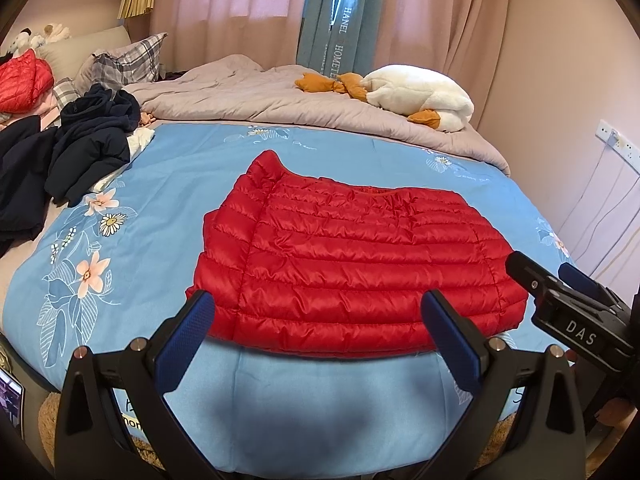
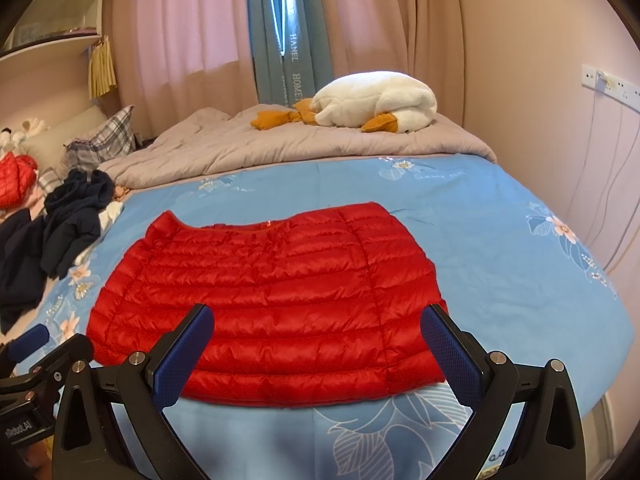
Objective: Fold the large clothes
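I am in a home bedroom. In front of me is a bed [image 1: 168,184] under a blue flowered cover, with a rumpled grey quilt [image 1: 256,96], a checked pillow [image 1: 128,60] and a white plush goose [image 2: 372,100] at its far side. Pink curtains [image 2: 192,24] hang behind, loose dark clothes [image 1: 84,136] lie heaped at the left, and a power strip [image 2: 612,82] hangs on the wall.

- Puffer jacket [image 1: 352,256]: bright red, quilted in horizontal bands.
- Bedspread [image 1: 180,168]: sky blue, printed with white daisies and pale pink flowers.
- Quilt [image 1: 248,96]: plain greyish mauve.
- Plush goose [image 1: 416,96]: white, orange feet.
- Pillow [image 1: 128,60]: grey-and-white plaid.
- Heaped clothes [image 1: 88,136]: dark navy.
- Curtains [image 1: 240,4]: pink.
- Gripper pads [image 1: 184,348]: blue, dimpled.
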Available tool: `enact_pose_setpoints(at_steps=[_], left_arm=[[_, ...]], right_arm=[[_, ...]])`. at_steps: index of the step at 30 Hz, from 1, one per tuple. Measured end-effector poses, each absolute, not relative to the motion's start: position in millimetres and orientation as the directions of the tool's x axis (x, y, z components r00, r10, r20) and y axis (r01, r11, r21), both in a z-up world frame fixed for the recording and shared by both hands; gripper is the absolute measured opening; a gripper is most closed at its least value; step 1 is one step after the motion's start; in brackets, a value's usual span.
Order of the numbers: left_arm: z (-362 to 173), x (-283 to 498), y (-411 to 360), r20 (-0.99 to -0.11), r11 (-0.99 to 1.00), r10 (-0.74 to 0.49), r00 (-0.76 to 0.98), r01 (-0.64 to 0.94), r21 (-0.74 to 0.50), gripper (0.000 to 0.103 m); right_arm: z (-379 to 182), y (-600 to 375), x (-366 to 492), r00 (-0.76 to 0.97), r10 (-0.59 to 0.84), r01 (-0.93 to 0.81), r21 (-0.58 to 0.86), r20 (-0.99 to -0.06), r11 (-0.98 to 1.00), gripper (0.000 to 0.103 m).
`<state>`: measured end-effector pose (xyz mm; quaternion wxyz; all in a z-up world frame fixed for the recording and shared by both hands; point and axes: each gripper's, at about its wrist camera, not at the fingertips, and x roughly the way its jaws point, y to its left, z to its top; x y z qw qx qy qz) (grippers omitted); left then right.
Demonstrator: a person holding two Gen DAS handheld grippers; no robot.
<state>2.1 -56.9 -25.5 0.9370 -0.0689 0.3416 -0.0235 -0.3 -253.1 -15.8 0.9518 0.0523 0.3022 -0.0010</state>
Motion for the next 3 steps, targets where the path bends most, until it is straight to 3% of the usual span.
enact_pose_setpoints(at_steps=[3], left_arm=[[-25.5, 2.0, -56.4, -0.638, 0.989, -0.091, 0.765, -0.004, -0.145, 0.103]], right_arm=[[-16.3, -253.3, 1.5, 0.815, 0.029, 0.033, 0.096, -0.579, 0.995, 0.102]])
